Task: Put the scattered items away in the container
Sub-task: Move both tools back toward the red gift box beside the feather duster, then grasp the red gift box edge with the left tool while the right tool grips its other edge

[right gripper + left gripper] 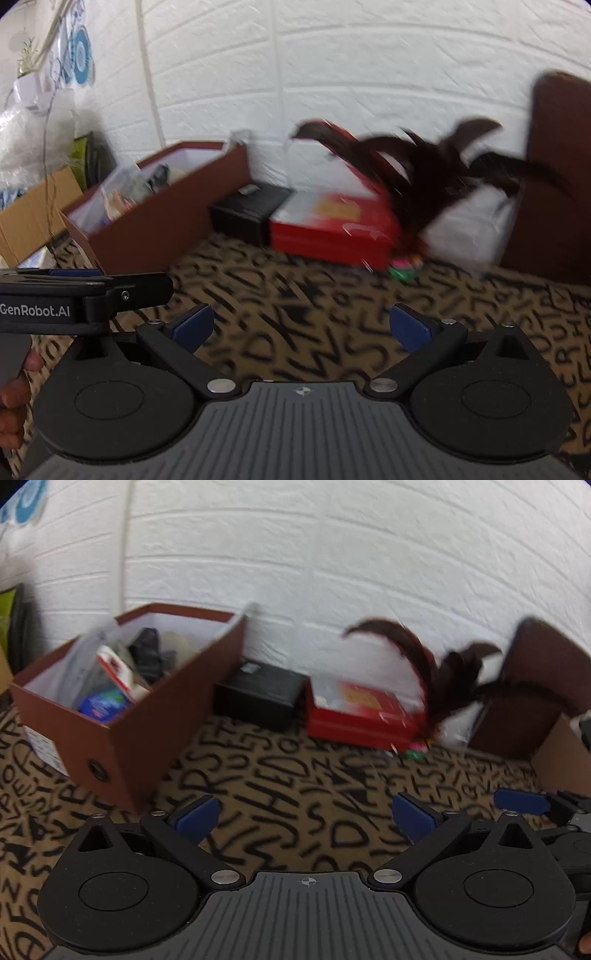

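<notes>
Both views motion-blurred; fine detail poor.

Left gripper (303, 818): jaws spread wide, nothing between them, over the letter-patterned surface (295, 794). Right gripper (301, 326): likewise spread and holding nothing.

Container: brown box (147, 738) at far left, against the white brick wall (332, 554), already holding a clear bag, a blue-labelled item and dark objects; contents too smeared to identify.

Scattered item: dark feather toy (439, 675) at far right, its green and pink base (402, 267) on the surface, touching the corner of the red box (354, 716).

Surroundings: black box (258, 698) sits between the brown box and red box. A brown lid (557, 177) leans on the wall behind the feathers, with something white beside it, unclear. Cardboard carton (33, 214) at far left, cut off by the frame.
</notes>
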{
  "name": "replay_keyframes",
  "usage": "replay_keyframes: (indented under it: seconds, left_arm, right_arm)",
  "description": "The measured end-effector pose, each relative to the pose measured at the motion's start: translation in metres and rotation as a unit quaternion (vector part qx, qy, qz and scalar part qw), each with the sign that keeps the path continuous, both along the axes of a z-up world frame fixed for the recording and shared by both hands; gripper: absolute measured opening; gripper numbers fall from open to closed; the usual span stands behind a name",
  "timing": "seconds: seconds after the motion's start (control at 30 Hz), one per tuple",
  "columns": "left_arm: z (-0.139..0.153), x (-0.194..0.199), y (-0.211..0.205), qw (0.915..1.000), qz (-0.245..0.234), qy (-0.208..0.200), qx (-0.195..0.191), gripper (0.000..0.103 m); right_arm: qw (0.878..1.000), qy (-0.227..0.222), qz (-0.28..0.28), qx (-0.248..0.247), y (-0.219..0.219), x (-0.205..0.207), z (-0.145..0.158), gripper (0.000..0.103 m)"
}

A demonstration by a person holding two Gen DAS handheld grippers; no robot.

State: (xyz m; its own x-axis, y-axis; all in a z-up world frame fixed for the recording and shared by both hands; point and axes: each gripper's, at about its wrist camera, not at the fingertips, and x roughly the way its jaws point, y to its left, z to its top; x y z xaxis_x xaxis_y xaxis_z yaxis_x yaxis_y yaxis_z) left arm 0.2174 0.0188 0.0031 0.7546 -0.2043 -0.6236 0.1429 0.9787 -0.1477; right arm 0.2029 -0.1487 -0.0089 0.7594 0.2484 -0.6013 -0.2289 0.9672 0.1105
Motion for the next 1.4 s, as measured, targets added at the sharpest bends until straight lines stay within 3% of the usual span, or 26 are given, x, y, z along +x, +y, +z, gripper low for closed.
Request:
replay_keyframes:
  seconds: [0.27,0.47,0.83,0.97,1.1,1.2,1.33,1.4]
  left_arm:
    - [-0.009,0.014,-0.027,0.9989,-0.036,-0.006,0.028,0.103]
    - [-0.010,0.044,-0.028,0.9968,-0.050,-0.018,0.060,0.095]
    - [-0.031,0.110,-0.020,0.9979,-0.044,0.003,0.048,0.081]
    - [-0.037,0.129,-0.017,0.9983,-0.048,0.008,0.034,0.073]
    - [-0.041,0.138,-0.020,0.9976,-0.060,0.001,0.032,0.073]
    - [-0.044,0.146,-0.023,0.9976,-0.059,0.000,0.037,0.073]
    - [-0.050,0.158,-0.020,0.9980,-0.058,0.023,0.014,0.072]
    - [-0.051,0.161,-0.019,0.9979,-0.059,0.026,0.009,0.067]
  right_arm:
    - [1.000,-0.005,-0.029,-0.009,-0.038,0.001,-0.025,0.100]
    - [0.999,-0.024,-0.023,0.012,-0.041,0.021,-0.035,0.093]
    - [0.999,-0.031,0.013,0.001,-0.019,0.077,-0.056,0.073]
    - [0.999,-0.042,0.002,0.019,-0.026,0.098,-0.057,0.069]
    - [0.998,-0.041,0.008,0.053,-0.038,0.114,-0.058,0.059]
    - [0.998,-0.042,0.009,0.045,-0.039,0.121,-0.058,0.056]
    - [0.998,-0.040,0.013,0.047,-0.037,0.127,-0.056,0.052]
    - [0.998,-0.041,0.014,0.052,-0.036,0.125,-0.055,0.051]
